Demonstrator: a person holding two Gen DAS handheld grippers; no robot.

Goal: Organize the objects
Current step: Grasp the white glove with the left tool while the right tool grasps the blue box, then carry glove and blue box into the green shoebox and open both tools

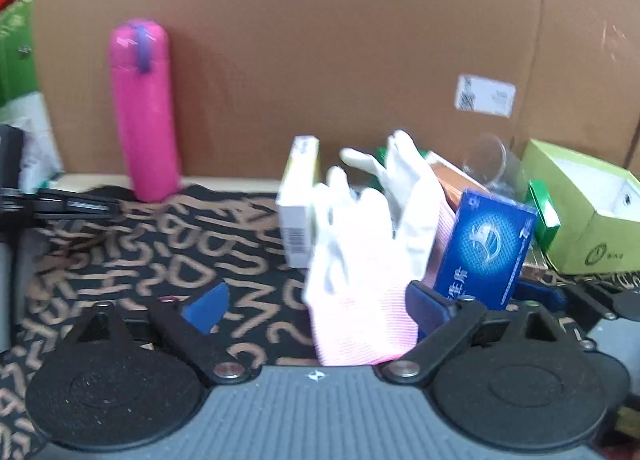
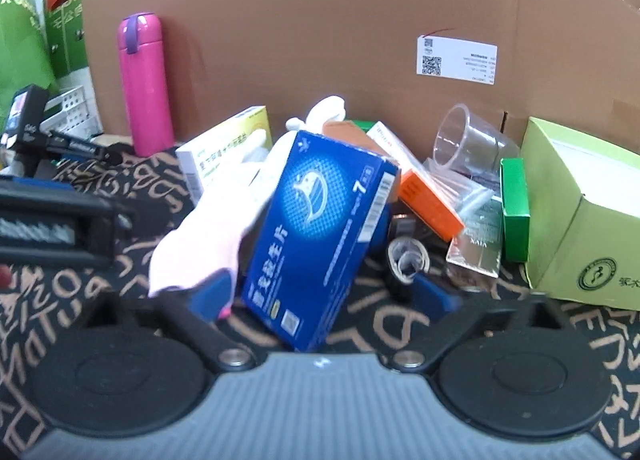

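Between the spread fingers of the left gripper [image 1: 316, 306] a white and pink glove [image 1: 362, 260] stands up off the black letter-patterned cloth [image 1: 140, 260], leaning against the right finger; the jaws stand wide, and whether either pad really bears on the glove I cannot tell. Just right of that gripper a blue box [image 1: 486, 250] rises tilted, and ahead of it, slightly left of the glove, a white and yellow box [image 1: 298, 200] stands on end. Far ahead to the left a pink flask [image 1: 144, 112] stands upright against the cardboard wall [image 1: 340, 40]. The right gripper [image 2: 326, 296] is also wide open, with the same blue box [image 2: 320, 240] leaning between its fingers, nearer the left one; no grip on it can be made out. Ahead and to its right lie an orange box [image 2: 428, 200], a clear plastic cup [image 2: 472, 142] on its side, a roll of tape [image 2: 406, 260] and a green box [image 2: 514, 212] beside a light green carton [image 2: 580, 220].
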